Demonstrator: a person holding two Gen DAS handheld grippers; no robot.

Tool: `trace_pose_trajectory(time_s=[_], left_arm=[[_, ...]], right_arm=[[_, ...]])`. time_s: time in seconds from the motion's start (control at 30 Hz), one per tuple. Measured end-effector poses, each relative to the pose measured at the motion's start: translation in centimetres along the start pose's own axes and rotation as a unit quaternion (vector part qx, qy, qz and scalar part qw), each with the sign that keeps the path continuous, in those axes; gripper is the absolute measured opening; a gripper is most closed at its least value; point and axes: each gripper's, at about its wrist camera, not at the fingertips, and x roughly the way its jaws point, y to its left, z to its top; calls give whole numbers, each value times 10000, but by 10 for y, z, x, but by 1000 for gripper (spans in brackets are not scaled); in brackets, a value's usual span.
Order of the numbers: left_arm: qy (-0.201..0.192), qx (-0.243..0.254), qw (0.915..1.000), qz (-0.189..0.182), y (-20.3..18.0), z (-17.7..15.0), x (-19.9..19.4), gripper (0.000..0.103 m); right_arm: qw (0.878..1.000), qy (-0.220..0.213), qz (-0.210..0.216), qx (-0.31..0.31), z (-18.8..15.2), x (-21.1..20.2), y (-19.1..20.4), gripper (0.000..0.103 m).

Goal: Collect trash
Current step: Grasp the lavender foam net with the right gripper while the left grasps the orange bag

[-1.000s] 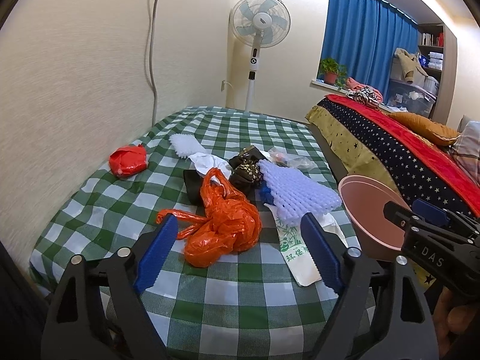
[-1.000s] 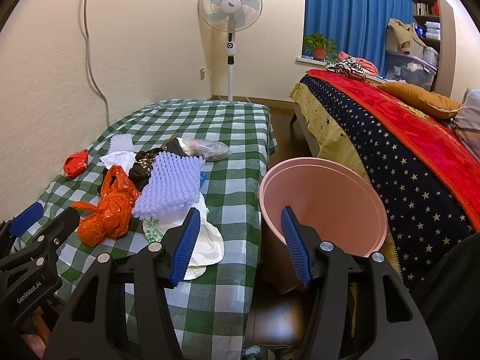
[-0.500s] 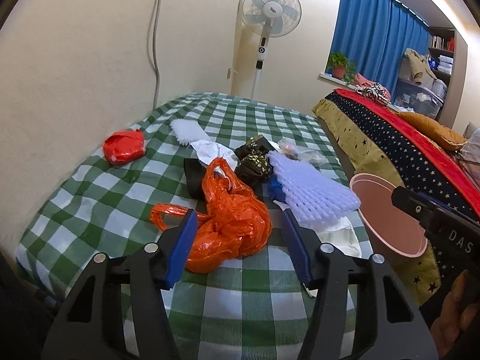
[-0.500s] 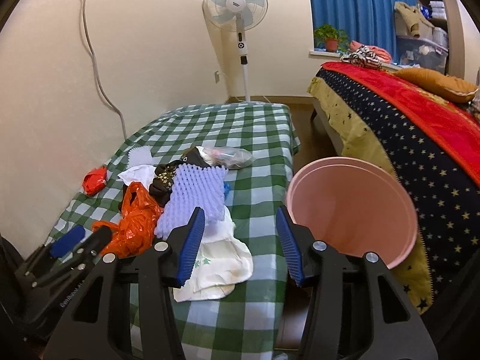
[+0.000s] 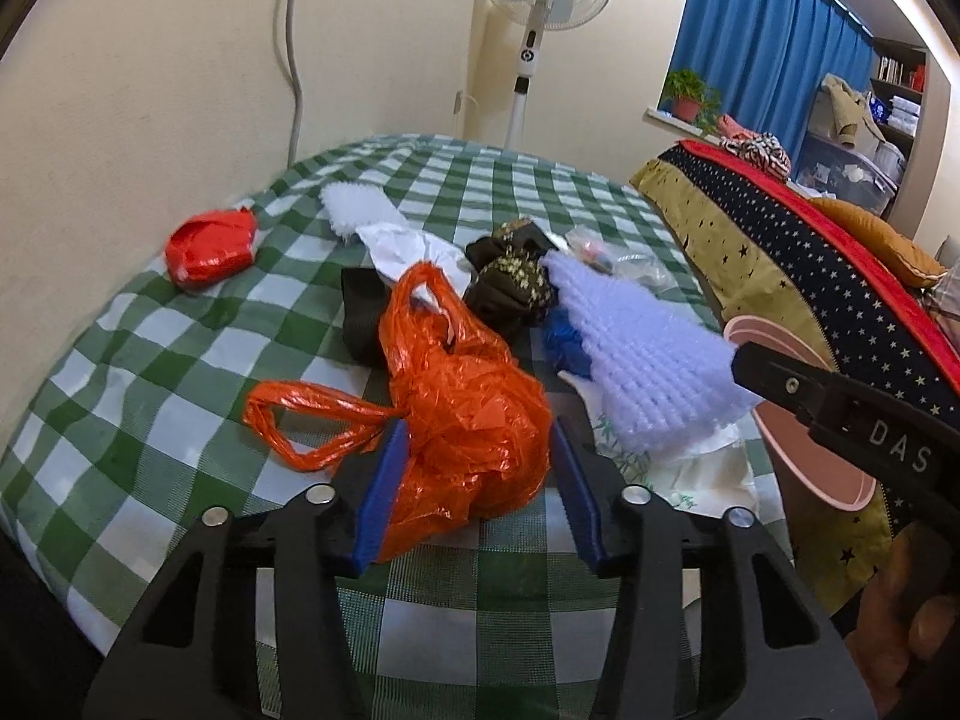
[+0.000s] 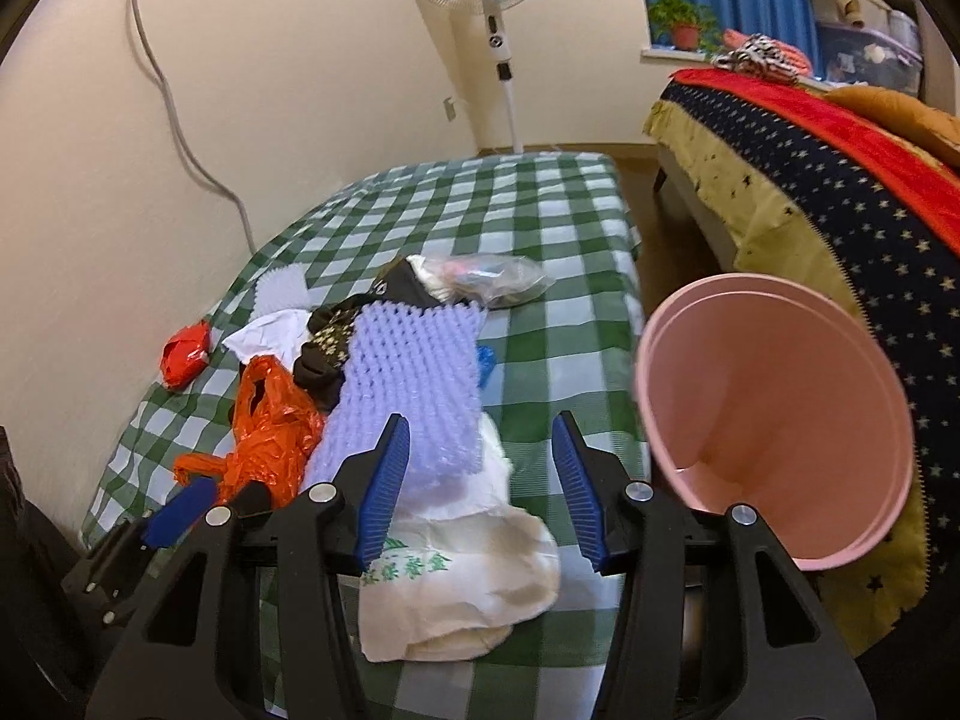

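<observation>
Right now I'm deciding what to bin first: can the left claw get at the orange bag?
Probably yes. The left claw is open with its pads on either side of the orange bag, which lies on top of the checked cloth with nothing covering it.

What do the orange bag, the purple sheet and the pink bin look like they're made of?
Orange bag: thin glossy plastic film, crinkled and translucent. Purple sheet: probably soft foam netting, with a bumpy woven-looking mesh and matte finish. Pink bin: smooth rigid plastic, by its even sheen.
</observation>
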Motion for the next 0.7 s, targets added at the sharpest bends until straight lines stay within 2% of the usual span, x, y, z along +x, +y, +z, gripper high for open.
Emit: trace_pose_trajectory(time_s=[0.13,0.23,0.3,0.33,0.5,0.7], left_arm=[[35,15,10000,-38,2,0,4,42],[84,12,9999,-71,3,0,6,35],[87,1,9999,-77,4,0,6,32],[84,4,9999,-79,4,1,6,31],[10,93,9999,-39,3,3,0,19],[-79,165,9998,-17,1,5,-10,15]], right_arm=[[9998,150,58,-73,-2,11,5,47],[9997,225,80,-89,-3,16,5,31],[9996,237,72,-106,-3,15,5,16],[9997,220,71,-120,-3,14,5,14],[9996,35,116,-238,1,3,10,11],[9986,-261,131,-449,8,-22,16,10]])
